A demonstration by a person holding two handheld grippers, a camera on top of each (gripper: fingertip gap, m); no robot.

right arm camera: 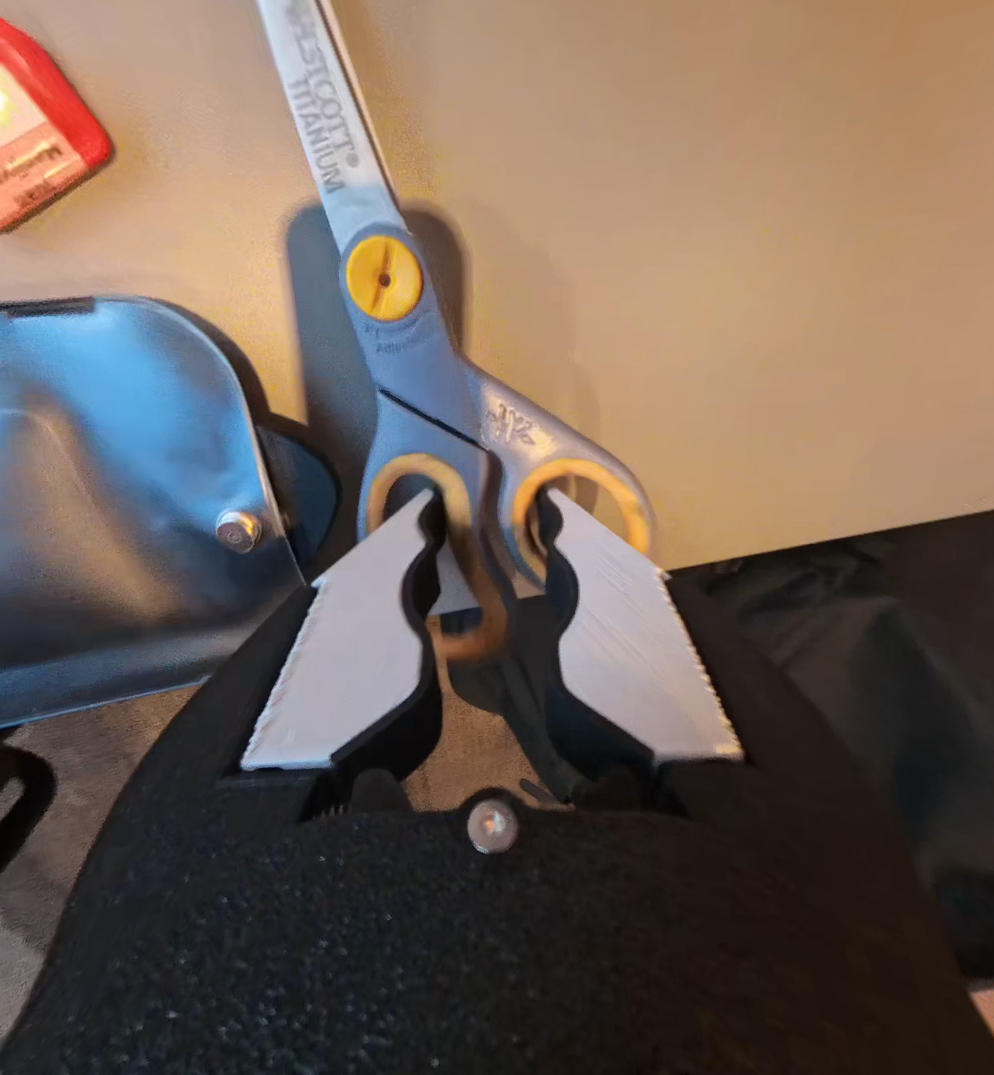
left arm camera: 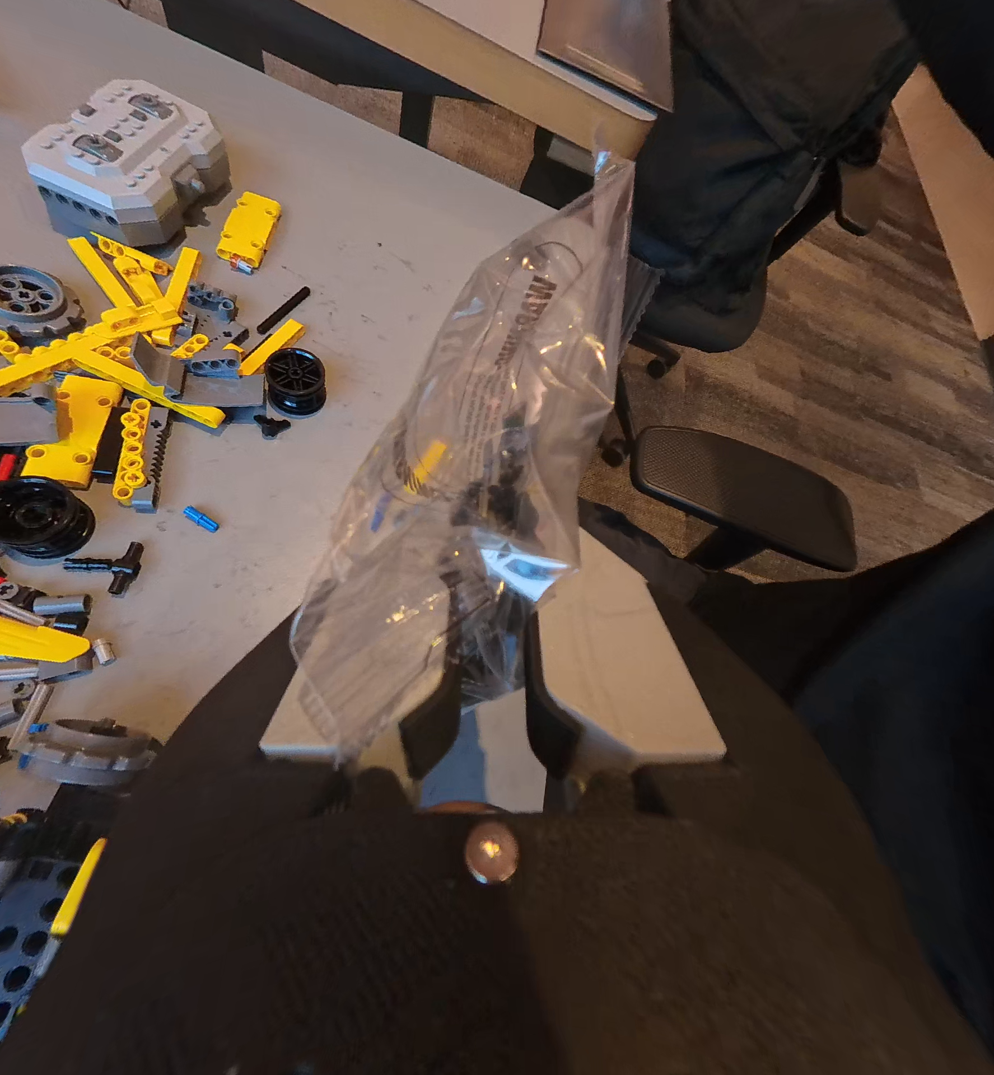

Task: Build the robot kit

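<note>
Left gripper (left arm camera: 485, 651) of mine pinches a clear plastic bag (left arm camera: 483, 442) of small parts by its lower end, raised beside the desk (left arm camera: 366, 192) strewn with bricks. Right gripper (right arm camera: 491, 512), spread apart, has one fingertip inside each loop of the scissors (right arm camera: 419, 372), ready to work them.

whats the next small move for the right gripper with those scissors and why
Probably lift the scissors off the table and turn them toward the clear plastic bag. The right gripper already has a fingertip in each handle loop, with the blades closed and flat on the tabletop. The left gripper holds the bag upright, shut on its lower end, so its top is free.
</note>
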